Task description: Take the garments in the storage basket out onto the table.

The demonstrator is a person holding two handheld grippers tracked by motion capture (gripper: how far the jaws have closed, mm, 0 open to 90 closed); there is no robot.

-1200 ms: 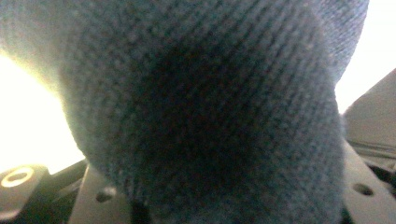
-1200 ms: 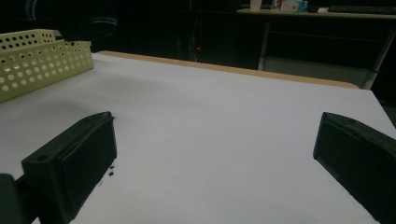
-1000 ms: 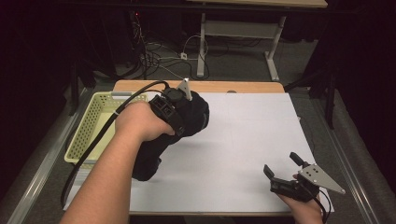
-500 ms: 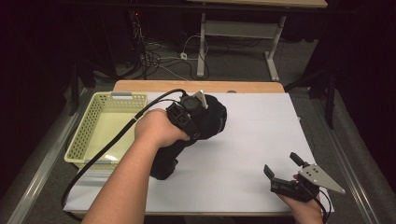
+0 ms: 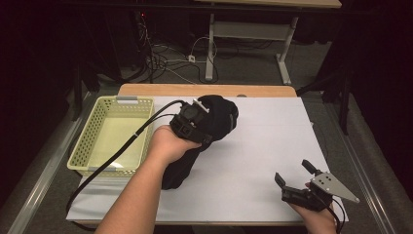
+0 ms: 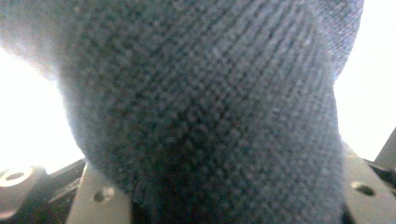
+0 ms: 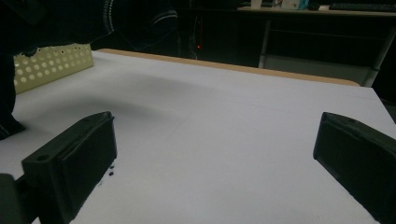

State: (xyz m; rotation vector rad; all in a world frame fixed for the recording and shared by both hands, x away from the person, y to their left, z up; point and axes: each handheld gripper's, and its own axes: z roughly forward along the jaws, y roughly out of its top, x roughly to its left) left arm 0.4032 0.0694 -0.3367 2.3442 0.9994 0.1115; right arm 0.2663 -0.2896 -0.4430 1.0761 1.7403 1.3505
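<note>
Dim room, lit tabletop; close-up cloth blurred.

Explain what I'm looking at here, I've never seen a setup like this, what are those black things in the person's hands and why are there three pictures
A person sits at a table covered in white, holding a hand-operated gripper in each hand: a tool with two black jaws that pinch things.

The wide picture comes from a camera above the table. The other two come from small cameras riding on the grippers, looking out along their jaws.

The left gripper holds a dark knitted garment, bunched up at the top with part trailing on the table. The close-up of knit fabric is that gripper's own camera.

The right gripper rests near the table's front edge, jaws open, holding nothing; its camera looks across the bare white surface.

A pale yellow basket stands at the left.
</note>
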